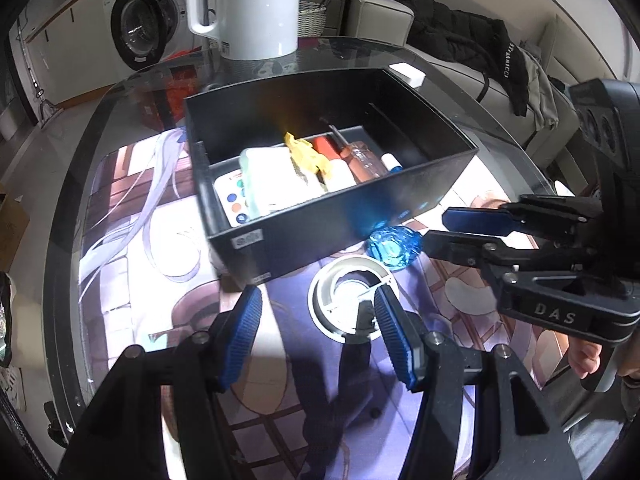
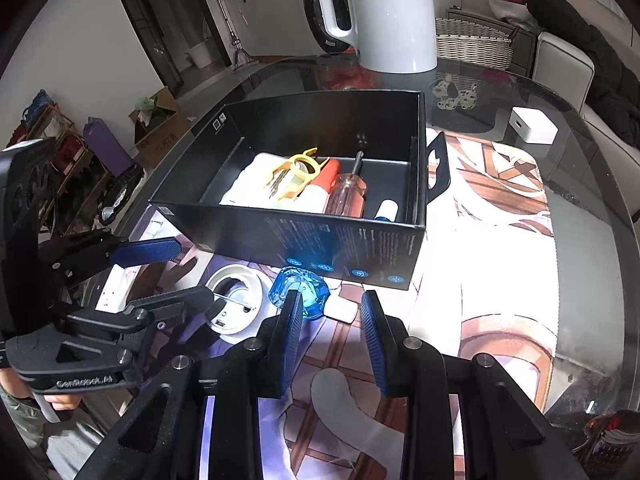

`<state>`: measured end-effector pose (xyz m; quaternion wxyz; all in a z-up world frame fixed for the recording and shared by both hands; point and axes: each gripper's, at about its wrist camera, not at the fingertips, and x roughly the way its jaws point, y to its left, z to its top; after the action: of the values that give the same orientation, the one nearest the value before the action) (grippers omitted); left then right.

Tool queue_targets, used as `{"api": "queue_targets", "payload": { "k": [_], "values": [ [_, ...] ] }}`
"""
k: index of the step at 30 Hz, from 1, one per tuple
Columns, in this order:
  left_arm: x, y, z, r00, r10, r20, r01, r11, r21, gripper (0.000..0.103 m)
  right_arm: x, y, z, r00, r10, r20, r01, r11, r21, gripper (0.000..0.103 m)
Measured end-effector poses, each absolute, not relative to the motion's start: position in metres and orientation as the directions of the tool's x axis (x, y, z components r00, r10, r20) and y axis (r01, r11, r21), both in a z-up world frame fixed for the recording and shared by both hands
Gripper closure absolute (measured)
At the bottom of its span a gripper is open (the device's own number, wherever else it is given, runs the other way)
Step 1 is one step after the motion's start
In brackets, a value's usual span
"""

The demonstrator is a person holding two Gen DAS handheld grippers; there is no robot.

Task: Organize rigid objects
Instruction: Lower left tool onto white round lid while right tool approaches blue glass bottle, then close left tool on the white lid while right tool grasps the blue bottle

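On the printed mat [image 2: 500, 216] of a round glass table [image 2: 592, 264] stands an open black box [image 2: 304, 236], and its lower compartment holds the sorted things: a yellow plastic piece [image 2: 294, 176] lying on a white case [image 1: 280, 184], a red-and-white tube [image 2: 326, 184], a clear-handled screwdriver [image 2: 350, 190], a small white bottle with a blue end [image 2: 386, 211] and, in the left wrist view, a white card with coloured dots [image 1: 232, 200]. Just in front of the box, on the mat, lie a blue faceted glass piece [image 2: 302, 292], a white ring-shaped tape dispenser [image 1: 352, 300] beside it and a small white block [image 2: 341, 309]. Both grippers tilt down over this spot. Left gripper [image 1: 318, 326]: its jaws stand apart with nothing between them, the right pad over the near rim of the tape dispenser. Right gripper [image 2: 332, 340]: its jaws stand narrower, also apart and empty, the left pad just in front of the blue glass piece. Farther back on the table stand a white kettle [image 2: 390, 12], a spotted dog figure [image 2: 456, 94] and a white charger cube [image 2: 532, 125]. A hand [image 2: 60, 400] holds the left gripper's handle.
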<state>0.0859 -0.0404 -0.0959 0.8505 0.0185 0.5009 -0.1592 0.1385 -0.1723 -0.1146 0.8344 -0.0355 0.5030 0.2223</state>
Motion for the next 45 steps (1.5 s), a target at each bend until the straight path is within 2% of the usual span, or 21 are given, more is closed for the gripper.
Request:
{"api": "queue_targets", "payload": {
  "k": [17, 23, 25, 43, 45],
  "values": [
    [0.094, -0.068, -0.109, 0.398, -0.261, -0.879, 0.345, 0.931, -0.12, 0.045, 0.146, -0.18, -0.12, 0.377, 0.364, -0.852, -0.393, 0.895, 0.208, 0.072],
    [0.097, -0.078, -0.115, 0.412, -0.214, -0.886, 0.351, 0.934, -0.062, 0.045, 0.143, -0.182, -0.116, 0.381, 0.372, -0.846, -0.398, 0.892, 0.213, 0.072],
    [0.097, -0.078, -0.114, 0.419, -0.199, -0.886, 0.352, 0.935, -0.043, 0.054, 0.143, -0.183, -0.117, 0.382, 0.37, -0.847, -0.397, 0.893, 0.211, 0.072],
    [0.093, -0.037, -0.115, 0.414, -0.186, -0.891, 0.292, 0.954, -0.063, 0.055, 0.142, -0.166, -0.115, 0.376, 0.389, -0.841, -0.428, 0.878, 0.215, 0.072],
    [0.092, -0.032, -0.115, 0.413, -0.186, -0.892, 0.287, 0.956, -0.066, 0.055, 0.141, -0.16, -0.115, 0.374, 0.392, -0.84, -0.437, 0.874, 0.213, 0.067]
  ]
}}
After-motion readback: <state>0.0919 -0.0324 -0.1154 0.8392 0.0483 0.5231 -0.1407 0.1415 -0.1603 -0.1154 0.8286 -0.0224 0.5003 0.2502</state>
